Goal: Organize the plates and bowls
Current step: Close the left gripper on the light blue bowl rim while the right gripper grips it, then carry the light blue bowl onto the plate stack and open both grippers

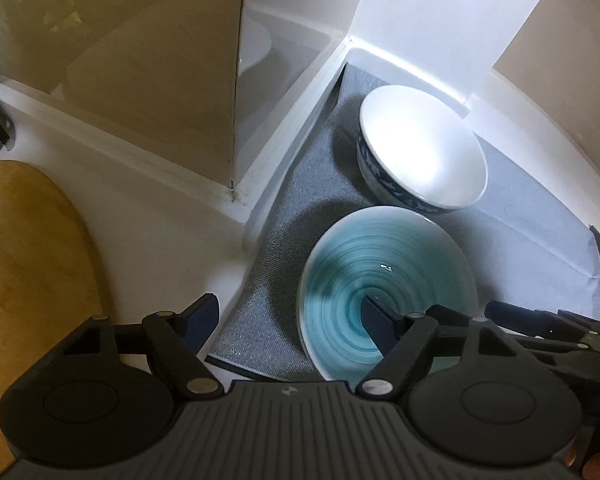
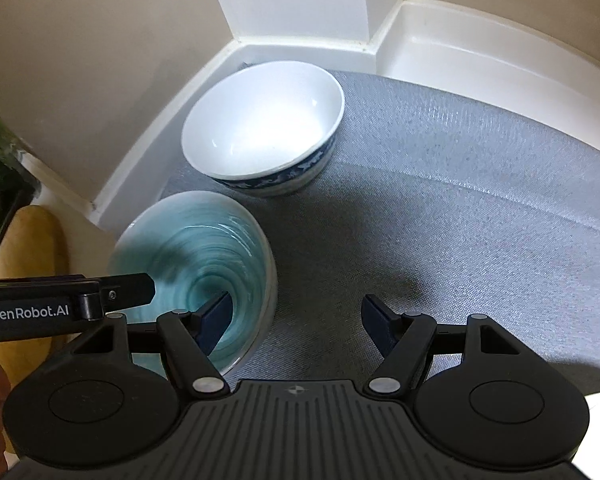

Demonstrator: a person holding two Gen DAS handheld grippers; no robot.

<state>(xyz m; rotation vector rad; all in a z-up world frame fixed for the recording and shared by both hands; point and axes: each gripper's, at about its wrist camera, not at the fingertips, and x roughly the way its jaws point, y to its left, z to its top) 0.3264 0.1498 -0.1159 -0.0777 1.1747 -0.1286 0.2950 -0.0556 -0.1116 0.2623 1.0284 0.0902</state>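
jaws of both grippers, left gripper (image 1: 288, 322) and right gripper (image 2: 296, 322), gape over teal bowl (image 2: 236, 240).

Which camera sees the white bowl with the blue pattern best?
The right wrist view: the white bowl sits near centre, inside and patterned side showing. The left wrist view shows it farther off, behind the teal bowl.
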